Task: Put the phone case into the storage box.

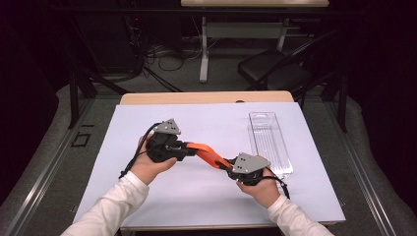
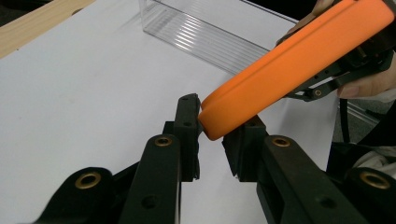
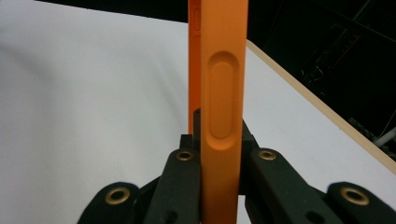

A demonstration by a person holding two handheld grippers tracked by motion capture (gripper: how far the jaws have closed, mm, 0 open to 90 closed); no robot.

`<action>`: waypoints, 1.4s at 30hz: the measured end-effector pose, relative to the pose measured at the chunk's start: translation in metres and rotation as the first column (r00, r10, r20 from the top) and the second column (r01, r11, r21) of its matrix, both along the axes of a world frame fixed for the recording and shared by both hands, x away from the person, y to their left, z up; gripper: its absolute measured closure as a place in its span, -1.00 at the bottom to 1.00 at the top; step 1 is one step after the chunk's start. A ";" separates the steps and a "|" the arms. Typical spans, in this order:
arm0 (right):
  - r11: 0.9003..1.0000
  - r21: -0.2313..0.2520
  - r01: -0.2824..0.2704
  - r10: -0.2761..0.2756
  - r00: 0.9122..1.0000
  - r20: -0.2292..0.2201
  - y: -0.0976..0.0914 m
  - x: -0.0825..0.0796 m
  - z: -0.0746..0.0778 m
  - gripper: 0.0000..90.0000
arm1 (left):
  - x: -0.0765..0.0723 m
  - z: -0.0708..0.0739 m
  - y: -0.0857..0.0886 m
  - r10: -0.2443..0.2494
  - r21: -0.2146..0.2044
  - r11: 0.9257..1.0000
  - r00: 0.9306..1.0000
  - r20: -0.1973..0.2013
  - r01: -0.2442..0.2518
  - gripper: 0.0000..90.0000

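Observation:
An orange phone case (image 1: pixel 205 153) hangs above the white sheet, bridging my two grippers. My right gripper (image 1: pixel 227 167) is shut on its lower right end. In the right gripper view the case (image 3: pixel 222 93) stands edge-on between the jaws of the gripper (image 3: pixel 219 135), with its long side-button recess facing me. My left gripper (image 1: pixel 184 147) meets the case's upper left end. In the left gripper view the rounded corner of the case (image 2: pixel 289 65) sits between the narrowly spaced jaws of this gripper (image 2: pixel 217 126) and presses against the left fingertip (image 2: pixel 189 112).
A clear plastic packaging tray (image 1: pixel 269 140) lies along the right side of the white sheet (image 1: pixel 196 196); it appears at the top of the left gripper view (image 2: pixel 201 35). The wooden table edge (image 1: pixel 206 97) runs at the back. A dark chair (image 1: pixel 275 69) stands beyond the table.

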State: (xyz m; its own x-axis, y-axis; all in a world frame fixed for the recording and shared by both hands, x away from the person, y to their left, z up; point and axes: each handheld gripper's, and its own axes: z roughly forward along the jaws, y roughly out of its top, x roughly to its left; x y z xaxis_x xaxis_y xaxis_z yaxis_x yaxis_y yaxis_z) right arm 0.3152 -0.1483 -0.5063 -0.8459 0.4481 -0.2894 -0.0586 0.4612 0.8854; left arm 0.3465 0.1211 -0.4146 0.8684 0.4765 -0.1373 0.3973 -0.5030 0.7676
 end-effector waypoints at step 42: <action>0.999 0.032 -0.015 0.018 0.997 -0.081 -0.001 0.002 -0.001 0.90 | -0.003 0.002 -0.002 0.071 -0.016 0.997 0.994 -0.082 -0.072 0.80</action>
State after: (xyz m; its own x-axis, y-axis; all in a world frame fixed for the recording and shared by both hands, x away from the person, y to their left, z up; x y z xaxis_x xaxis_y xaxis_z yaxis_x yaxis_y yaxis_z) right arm 0.3171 -0.1496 -0.5076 -0.8733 0.4418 -0.2056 0.0068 0.4329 0.9014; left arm 0.3431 0.1189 -0.4124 0.8178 0.5338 -0.2152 0.4930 -0.4568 0.7405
